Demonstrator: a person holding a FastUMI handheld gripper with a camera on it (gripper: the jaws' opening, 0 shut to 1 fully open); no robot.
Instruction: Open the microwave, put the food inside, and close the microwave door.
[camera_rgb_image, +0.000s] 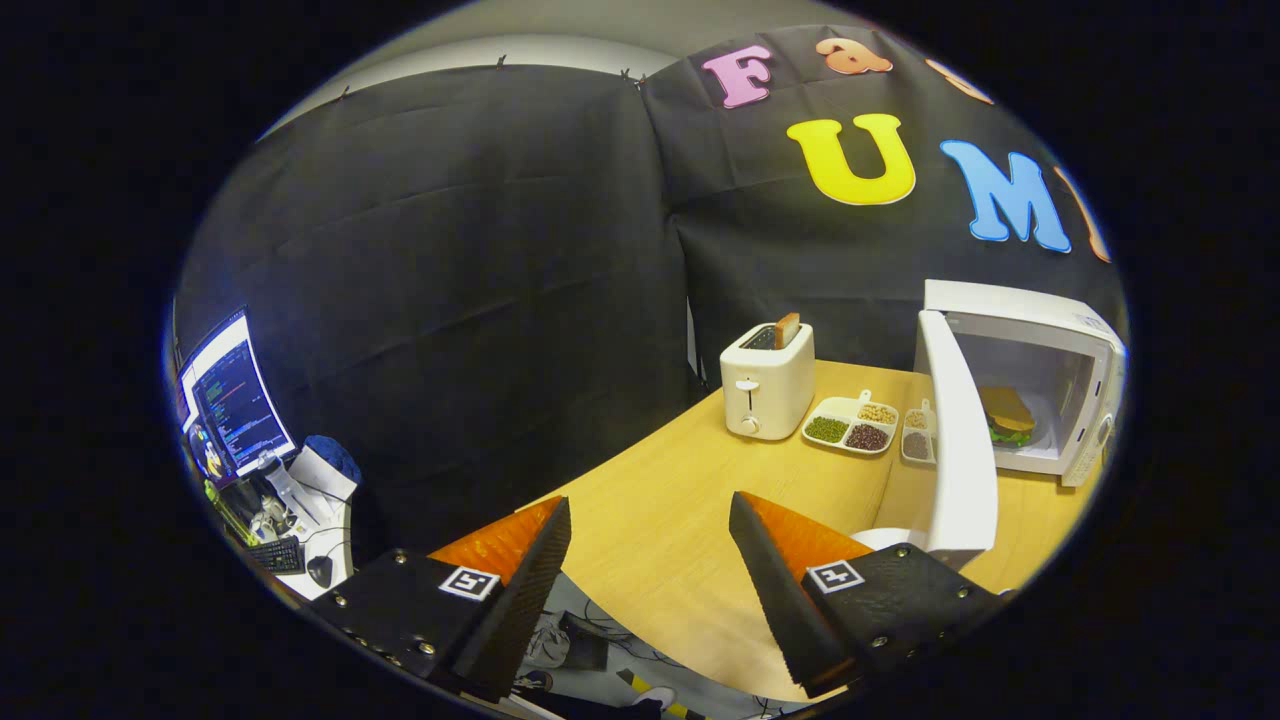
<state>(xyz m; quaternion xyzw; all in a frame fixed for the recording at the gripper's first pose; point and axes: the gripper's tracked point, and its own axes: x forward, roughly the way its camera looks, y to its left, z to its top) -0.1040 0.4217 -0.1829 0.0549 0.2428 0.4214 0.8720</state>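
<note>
While the gripper (650, 520) hangs over the near edge of the wooden table (680, 500), its two fingers stand wide apart and nothing is between them. Beyond the fingers and to their right stands a white microwave (1040, 320) with its door (960, 440) swung open toward the gripper, so the door is seen almost edge-on. Inside the microwave chamber lies the food, a sandwich (1006, 415) with a brown bread top and some green leaves under it; it seems to rest on a pale plate or turntable, but I cannot tell which. Just beside the microwave door, on the side of the toaster, a white divided dish (852, 424) holds three fillings in separate compartments: green grains, dark reddish-brown beans and pale beige beans. A second small white dish (918, 435) is partly hidden behind the door; it holds something pale and something grey, too small to name. Next to the divided dish stands a white toaster (766, 385) with one slice of toast (787, 330) upright in its slot. Near the right finger a round white object (885, 538) is mostly covered by the door and the finger. Well apart, beyond the left finger and lower than the table, a lit monitor (235, 400), a keyboard (275, 555) and a mouse (320, 570) sit on a cluttered desk.
</note>
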